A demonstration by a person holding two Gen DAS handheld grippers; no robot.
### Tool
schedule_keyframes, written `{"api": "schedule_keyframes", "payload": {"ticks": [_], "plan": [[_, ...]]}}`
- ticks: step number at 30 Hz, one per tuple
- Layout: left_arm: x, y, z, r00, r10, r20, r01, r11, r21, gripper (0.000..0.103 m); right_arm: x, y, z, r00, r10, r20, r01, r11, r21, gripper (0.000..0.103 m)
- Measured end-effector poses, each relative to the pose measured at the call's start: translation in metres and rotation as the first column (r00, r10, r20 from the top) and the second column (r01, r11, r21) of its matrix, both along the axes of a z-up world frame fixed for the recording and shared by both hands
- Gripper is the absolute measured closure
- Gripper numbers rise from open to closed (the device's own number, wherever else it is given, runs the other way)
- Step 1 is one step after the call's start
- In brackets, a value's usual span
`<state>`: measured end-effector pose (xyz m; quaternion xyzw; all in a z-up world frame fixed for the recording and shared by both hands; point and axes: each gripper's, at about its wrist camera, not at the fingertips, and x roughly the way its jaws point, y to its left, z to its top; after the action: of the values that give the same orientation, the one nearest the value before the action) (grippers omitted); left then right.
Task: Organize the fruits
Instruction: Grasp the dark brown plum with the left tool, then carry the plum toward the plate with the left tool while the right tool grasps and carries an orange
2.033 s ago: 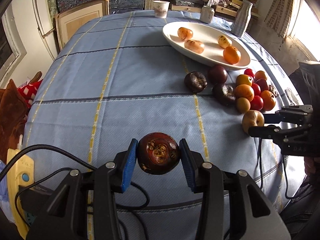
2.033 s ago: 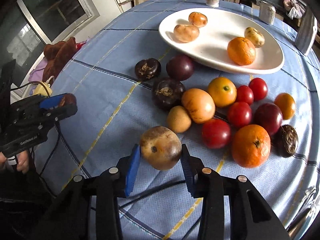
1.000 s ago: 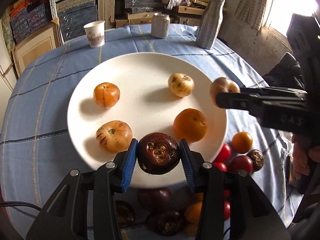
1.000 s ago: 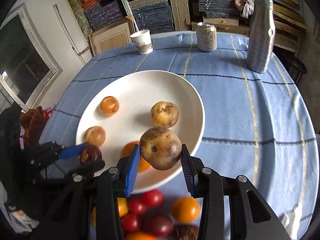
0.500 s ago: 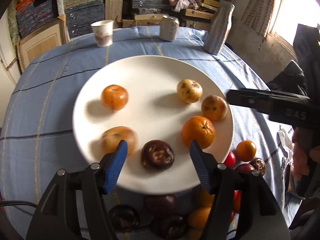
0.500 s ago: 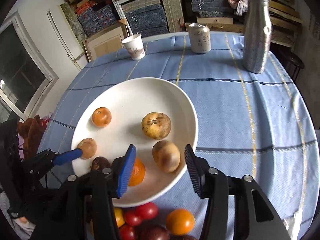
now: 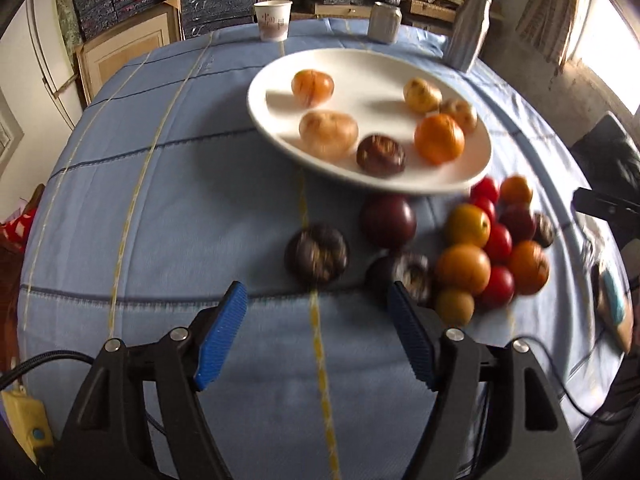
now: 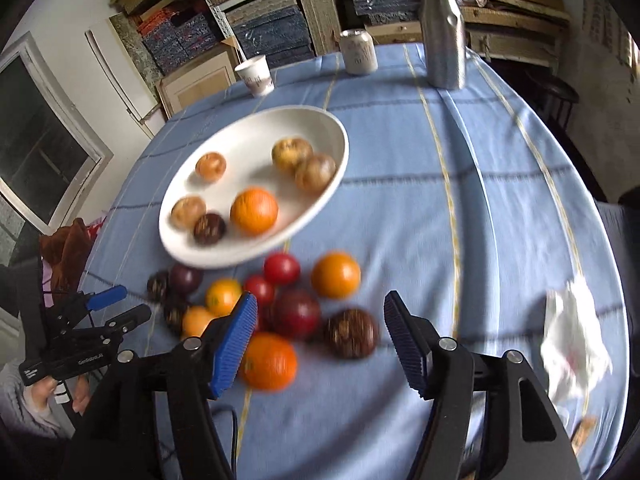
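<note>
Both my left claw [image 7: 316,332] and right claw [image 8: 318,338] are empty, jaws opening; I'd center each over 1 fruit in the pile [image 8: 276,312] near the plate [image 8: 320,200] before squeezing.

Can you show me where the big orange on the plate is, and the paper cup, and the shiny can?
big orange [image 8: 254,211], right wrist view, middle of its skin.
paper cup [image 7: 273,21], left wrist view, its side.
shiny can [image 8: 358,57], right wrist view, its side.

A glossy white oval ceramic plate [image 8: 320,204] lies on matt blue woven cloth [image 8: 400,208]. At twelve o'clock stands a dented, brushed-metal bottle [image 8: 443,28]. Ribbed blue gripper pads [image 7: 222,334] look rubbery.
</note>
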<state>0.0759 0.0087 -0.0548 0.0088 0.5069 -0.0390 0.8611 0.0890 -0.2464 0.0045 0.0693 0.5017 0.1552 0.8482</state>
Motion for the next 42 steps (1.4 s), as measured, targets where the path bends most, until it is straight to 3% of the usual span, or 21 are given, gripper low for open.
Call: {"api": "schedule_keyframes", "payload": {"ticks": [8,21,23,25,26,33,42], "plan": [[0.012,0.017,-0.007,0.998,0.064,0.014,-0.064,0.998,-0.012,0.032,-0.032,0.002,0.008,0.999,0.034,0.02,-0.033,0.998,-0.055,0.032],[0.041,0.01,-0.024,1.0,0.016,0.009,-0.016,0.999,-0.034,0.032,-0.061,-0.029,0.012,0.996,-0.093,0.009,0.094,0.99,-0.103,0.031],[0.041,0.011,-0.027,1.0,0.019,0.01,-0.018,0.999,-0.043,0.036,-0.063,-0.031,0.01,0.995,-0.102,0.006,0.102,0.989,-0.109,0.031],[0.041,0.01,-0.027,1.0,0.005,0.02,-0.004,0.998,-0.058,0.047,-0.065,-0.031,0.01,0.994,-0.105,0.006,0.105,0.988,-0.111,0.031],[0.04,0.01,-0.026,1.0,-0.004,0.021,0.005,0.998,-0.07,0.061,-0.064,-0.03,0.009,0.995,-0.102,0.003,0.102,0.989,-0.111,0.031],[0.022,0.015,-0.013,0.999,0.006,0.032,-0.003,0.997,-0.078,0.063,-0.051,-0.002,-0.002,1.0,0.01,-0.012,-0.011,0.996,-0.085,0.031],[-0.022,0.042,0.02,0.994,0.085,0.066,-0.081,0.995,-0.063,0.063,-0.025,0.044,-0.027,0.986,0.148,-0.07,-0.152,0.987,-0.059,0.031]]}}
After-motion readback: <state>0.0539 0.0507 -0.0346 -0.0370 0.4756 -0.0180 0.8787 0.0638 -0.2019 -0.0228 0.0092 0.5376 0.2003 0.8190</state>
